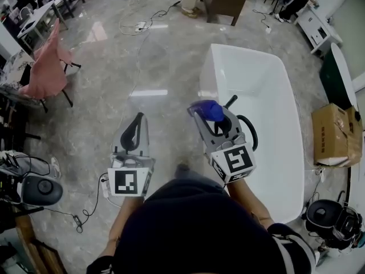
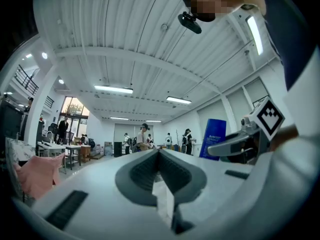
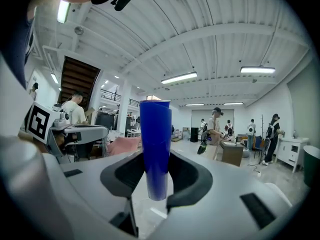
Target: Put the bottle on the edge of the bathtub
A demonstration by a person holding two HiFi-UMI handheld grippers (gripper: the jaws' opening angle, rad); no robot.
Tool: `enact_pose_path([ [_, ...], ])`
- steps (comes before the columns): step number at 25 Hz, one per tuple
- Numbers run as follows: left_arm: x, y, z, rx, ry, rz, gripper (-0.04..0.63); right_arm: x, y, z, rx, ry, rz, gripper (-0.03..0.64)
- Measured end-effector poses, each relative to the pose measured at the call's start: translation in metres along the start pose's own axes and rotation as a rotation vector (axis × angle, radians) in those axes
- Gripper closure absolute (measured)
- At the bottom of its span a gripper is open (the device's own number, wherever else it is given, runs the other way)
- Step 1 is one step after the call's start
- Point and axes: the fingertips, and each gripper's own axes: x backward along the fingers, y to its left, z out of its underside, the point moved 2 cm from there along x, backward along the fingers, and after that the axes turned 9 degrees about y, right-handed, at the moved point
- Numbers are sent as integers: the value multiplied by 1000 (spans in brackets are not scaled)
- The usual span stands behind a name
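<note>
Got the bottle (image 3: 155, 134) clenched upright in the right gripper (image 3: 156, 160), fingers (image 3: 187, 176) squeezing it from both sides near its lower end. Hanging in the air right by the left long edge of the tub (image 1: 206, 73), not set down yet. Nothing in the left gripper (image 2: 159, 153), fingers (image 2: 142, 171) pinched together on air, parked over the floor (image 1: 114, 96) left of the tub.

To do this bit well:
- Bring it over the flat top of that left edge and keep it plumb.
- Lower till the base sits flat and fully on, not half over the inside wall.
- Looks like a narrow ledge, so centre it across the width.
- Only then ease off the squeeze, and back straight out without brushing it. Tall and slim, so probably tips easily.

On views:
- Head view: only place to see the tub and judge the bottle against its edge.
- Right gripper view: just the grip itself plus the room beyond, no tub at all.
- Left gripper view: catches the bottle side-on, sticking up past the right gripper.
</note>
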Motion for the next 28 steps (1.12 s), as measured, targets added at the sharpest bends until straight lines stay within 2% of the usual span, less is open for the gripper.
enact_pose_path([
  [8,-94,2,-6,-6,9,-35,594,-55,-83,-2,-10,7,-22,459],
  [11,-115,-2,-7,-17,0,-37,594,-65,-104,1,-33,25,-20,459],
  [16,-139,4,-3,-21,34,-49,594,-80,-123,2,-58,28,-26,459],
  [22,-174,34,6,-9,49,-43,594,-120,-138,0,-68,38,0,459],
  [28,-239,79,15,-7,50,-7,594,-188,-161,-7,-71,49,44,459],
])
